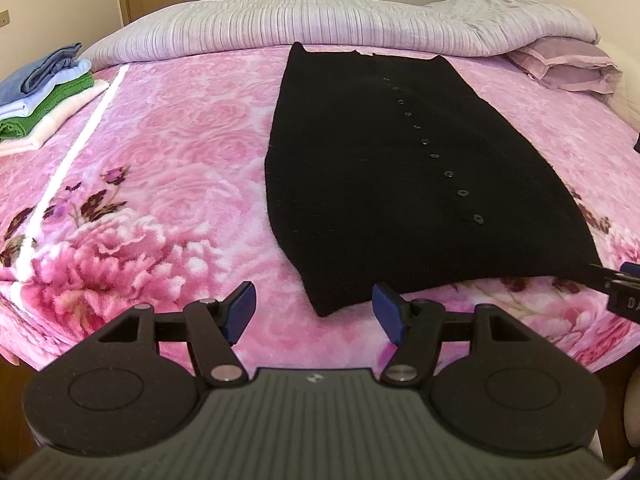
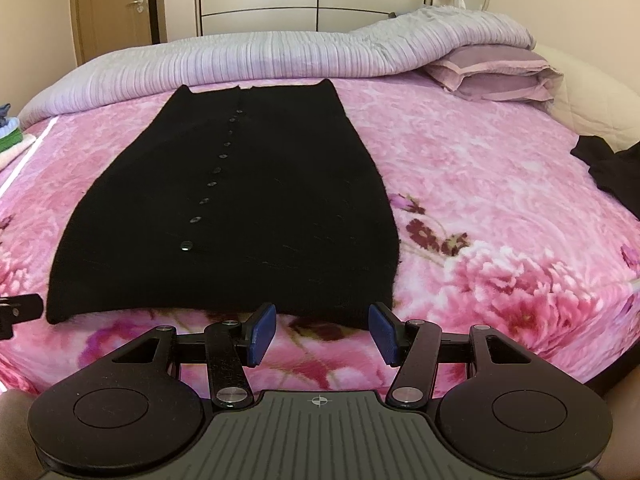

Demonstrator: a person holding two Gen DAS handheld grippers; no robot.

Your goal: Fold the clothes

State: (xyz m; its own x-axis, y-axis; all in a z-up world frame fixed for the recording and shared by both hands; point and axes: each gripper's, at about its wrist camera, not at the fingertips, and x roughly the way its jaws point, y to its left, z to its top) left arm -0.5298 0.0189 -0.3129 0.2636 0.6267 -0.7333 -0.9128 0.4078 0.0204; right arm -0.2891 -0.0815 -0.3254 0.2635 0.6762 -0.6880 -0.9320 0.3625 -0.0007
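Left wrist view: the left gripper (image 1: 314,312) hangs with jaws spread and empty just short of the near corner of the black buttoned knit garment (image 1: 384,184), which lies flat on the pink floral bedspread (image 1: 168,184); a stack of folded clothes (image 1: 44,92) sits far left.
Right wrist view: the right gripper (image 2: 322,334) is likewise spread, empty, at the garment's (image 2: 256,208) near hem.

Bed: pink floral blanket (image 1: 180,160) covering it.
Lying on it: black buttoned garment (image 1: 380,180), folded stack (image 1: 44,92), lilac quilt (image 1: 320,24), pillow (image 2: 492,72), dark cloth (image 2: 612,168).
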